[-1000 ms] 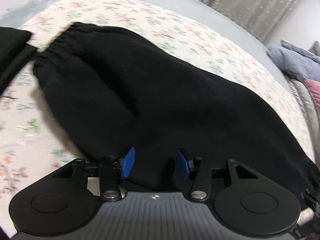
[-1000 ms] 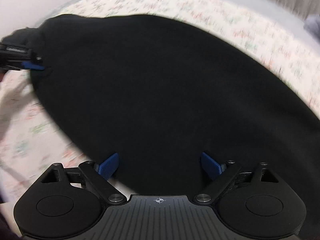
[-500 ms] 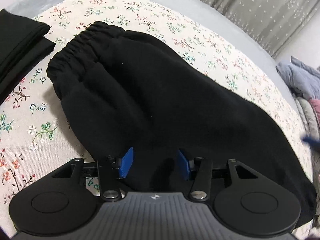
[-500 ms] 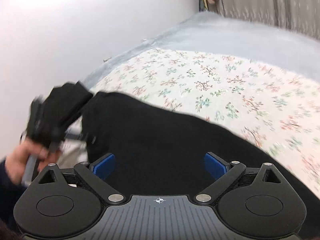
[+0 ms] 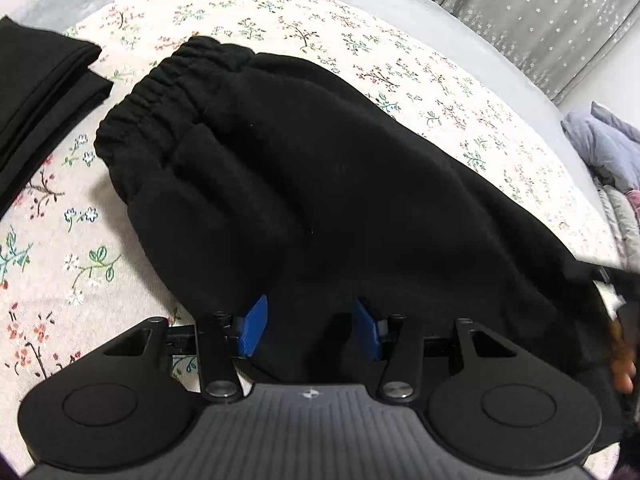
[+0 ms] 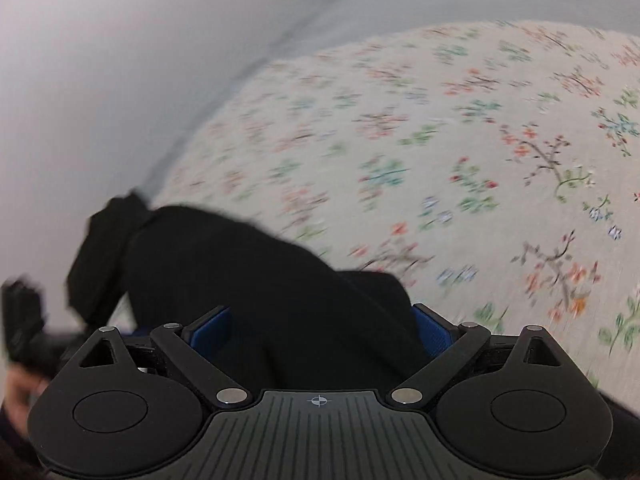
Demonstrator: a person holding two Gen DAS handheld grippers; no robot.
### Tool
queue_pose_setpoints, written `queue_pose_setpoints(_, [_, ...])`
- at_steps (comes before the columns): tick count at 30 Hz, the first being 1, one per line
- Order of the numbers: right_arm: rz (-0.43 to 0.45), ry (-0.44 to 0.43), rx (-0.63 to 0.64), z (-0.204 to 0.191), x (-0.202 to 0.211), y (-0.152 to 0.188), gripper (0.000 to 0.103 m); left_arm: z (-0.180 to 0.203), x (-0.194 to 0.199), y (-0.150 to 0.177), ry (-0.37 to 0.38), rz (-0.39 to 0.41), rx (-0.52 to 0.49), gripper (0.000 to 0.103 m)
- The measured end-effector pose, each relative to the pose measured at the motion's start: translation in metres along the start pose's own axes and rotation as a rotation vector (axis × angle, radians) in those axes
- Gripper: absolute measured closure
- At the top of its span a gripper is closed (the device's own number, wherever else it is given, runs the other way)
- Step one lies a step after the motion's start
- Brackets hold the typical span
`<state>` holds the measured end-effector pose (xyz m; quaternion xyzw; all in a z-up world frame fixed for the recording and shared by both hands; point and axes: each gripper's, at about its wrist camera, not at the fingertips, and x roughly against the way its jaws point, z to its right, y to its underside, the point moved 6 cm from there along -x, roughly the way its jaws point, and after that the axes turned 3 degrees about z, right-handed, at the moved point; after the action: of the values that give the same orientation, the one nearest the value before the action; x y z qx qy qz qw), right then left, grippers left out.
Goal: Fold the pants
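From my left tool [image 5: 310, 326] the black pants [image 5: 340, 184] lie spread on the flowered bed [image 5: 400, 60]. Their long axis runs from the gathered waistband [image 5: 160, 96] up at 10 o'clock down toward 4 o'clock, where the cloth passes out of sight at the picture's edge. That slant is what I judge the coming fold turns on: the near long edge of the pants sits right under my left tool, and the waistband is well ahead of it. My left tool stands about half spread, with dark cloth between and under the blue pads, but I cannot tell whether they press on it. My right hand [image 5: 622, 360] shows as a blur at 3 o'clock, at the leg end of the garment. In the right wrist view, my right tool [image 6: 322, 328] is spread wide and black cloth fills the space between its pads. A loose corner rises toward 1 o'clock and the rest trails off to 9 o'clock. The view is smeared, so I cannot tell whether that tool has a grip either. I judge the right hand is nearer the leg end and the left nearer the middle, so the leg end would travel toward 10 o'clock. A folded dark garment [image 5: 40, 92] lies apart beyond the waistband, at 10 o'clock.
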<state>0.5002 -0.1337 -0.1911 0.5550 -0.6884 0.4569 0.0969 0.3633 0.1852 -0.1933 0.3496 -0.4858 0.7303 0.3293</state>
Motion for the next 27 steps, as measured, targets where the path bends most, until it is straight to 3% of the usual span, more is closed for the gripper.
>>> queue_pose_setpoints(4, [-0.025, -0.038, 0.126, -0.029, 0.008, 0.028, 0.006, 0.009, -0.004, -0.001, -0.037, 0.016, -0.031, 0.059])
queue_pose_setpoints(10, [0.012, 0.027, 0.289, -0.046, -0.001, 0.044, 0.006, 0.016, -0.010, -0.002, -0.074, 0.028, -0.060, 0.057])
queue_pose_setpoints(14, [0.031, 0.012, 0.324, -0.050, 0.003, 0.041, 0.005, 0.021, -0.014, -0.003, -0.091, 0.034, -0.081, 0.055])
queue_pose_setpoints(19, [0.004, -0.004, 0.244, -0.038, -0.019, 0.029, 0.005, 0.023, -0.016, -0.002, -0.103, 0.037, -0.101, 0.054])
queue_pose_setpoints(22, [0.045, 0.021, 0.359, -0.058, -0.008, 0.034, 0.005, 0.021, -0.016, -0.003, -0.093, 0.036, -0.092, 0.054])
queue_pose_setpoints(24, [0.082, -0.011, 0.455, -0.076, 0.006, 0.048, 0.005, 0.023, -0.014, 0.001, -0.093, 0.036, -0.091, 0.054])
queue_pose_setpoints(27, [0.064, -0.031, 0.421, -0.073, 0.002, 0.059, 0.005, 0.024, -0.015, 0.000, -0.105, 0.039, -0.104, 0.054])
